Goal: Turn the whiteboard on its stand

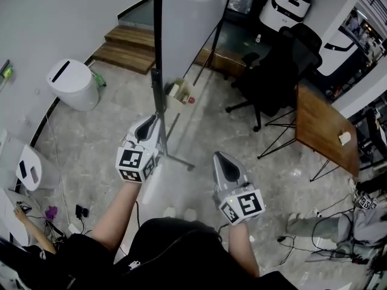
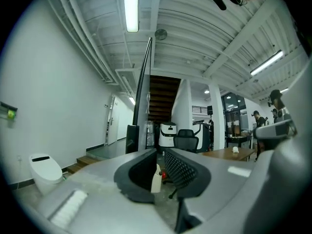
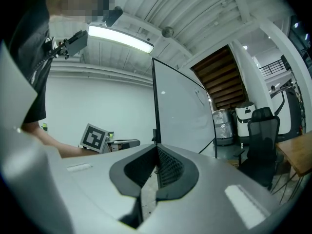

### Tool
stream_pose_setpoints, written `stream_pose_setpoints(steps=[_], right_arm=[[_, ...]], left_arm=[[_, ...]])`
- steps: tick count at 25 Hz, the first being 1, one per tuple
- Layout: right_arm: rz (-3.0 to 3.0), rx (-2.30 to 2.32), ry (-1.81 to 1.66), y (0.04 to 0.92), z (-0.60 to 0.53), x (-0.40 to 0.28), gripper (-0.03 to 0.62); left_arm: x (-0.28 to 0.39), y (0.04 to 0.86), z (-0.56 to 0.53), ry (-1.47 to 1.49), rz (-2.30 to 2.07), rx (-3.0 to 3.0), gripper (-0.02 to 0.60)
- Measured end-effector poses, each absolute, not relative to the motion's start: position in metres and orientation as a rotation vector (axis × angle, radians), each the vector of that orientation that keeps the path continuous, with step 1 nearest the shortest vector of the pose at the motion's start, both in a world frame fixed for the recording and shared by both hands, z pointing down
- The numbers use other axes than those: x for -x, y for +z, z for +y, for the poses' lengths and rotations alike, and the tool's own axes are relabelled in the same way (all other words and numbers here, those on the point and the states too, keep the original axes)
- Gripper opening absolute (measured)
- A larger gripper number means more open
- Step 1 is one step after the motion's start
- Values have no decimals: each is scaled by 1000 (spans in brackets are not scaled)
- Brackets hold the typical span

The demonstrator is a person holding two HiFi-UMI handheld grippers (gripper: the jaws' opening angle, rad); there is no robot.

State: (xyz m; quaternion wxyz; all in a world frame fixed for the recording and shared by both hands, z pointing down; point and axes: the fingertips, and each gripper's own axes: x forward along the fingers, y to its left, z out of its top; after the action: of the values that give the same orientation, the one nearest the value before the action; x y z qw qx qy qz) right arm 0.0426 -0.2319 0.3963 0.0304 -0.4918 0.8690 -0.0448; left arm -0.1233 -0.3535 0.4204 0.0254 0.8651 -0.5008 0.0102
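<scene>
right gripper: jaws together, empty, over floor. left gripper: jaws narrowly apart, nothing between, just beside stand post. whiteboard: upright on stand, ahead.

The whiteboard stands on its stand, whose foot bar runs along the floor toward the person. Left of the whiteboard sits a round bin, and behind and left of the whiteboard are wooden steps. A small box lies at the whiteboard's foot. Right of the whiteboard is an office chair, with a wooden table farther right. Before the whiteboard, the left gripper is just beside the stand's post. The right gripper is further right, apart from it.
</scene>
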Motion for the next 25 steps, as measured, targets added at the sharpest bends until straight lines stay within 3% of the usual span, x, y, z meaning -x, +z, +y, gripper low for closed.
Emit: stream_pose_setpoints(steps=[10,22,25], right_arm=[[2691,1497,-143,396,-253,-49,6],[2678,1571,-185,408,-254,-70,6],[2675,1581,-189,409,-254,-73,6]], left_arm=[[139,416,-421,51,-1709,-2637,137],[140,430,-495,148,-1762,-2589,292],[138,435,-505,155,-1755,-2569,301]])
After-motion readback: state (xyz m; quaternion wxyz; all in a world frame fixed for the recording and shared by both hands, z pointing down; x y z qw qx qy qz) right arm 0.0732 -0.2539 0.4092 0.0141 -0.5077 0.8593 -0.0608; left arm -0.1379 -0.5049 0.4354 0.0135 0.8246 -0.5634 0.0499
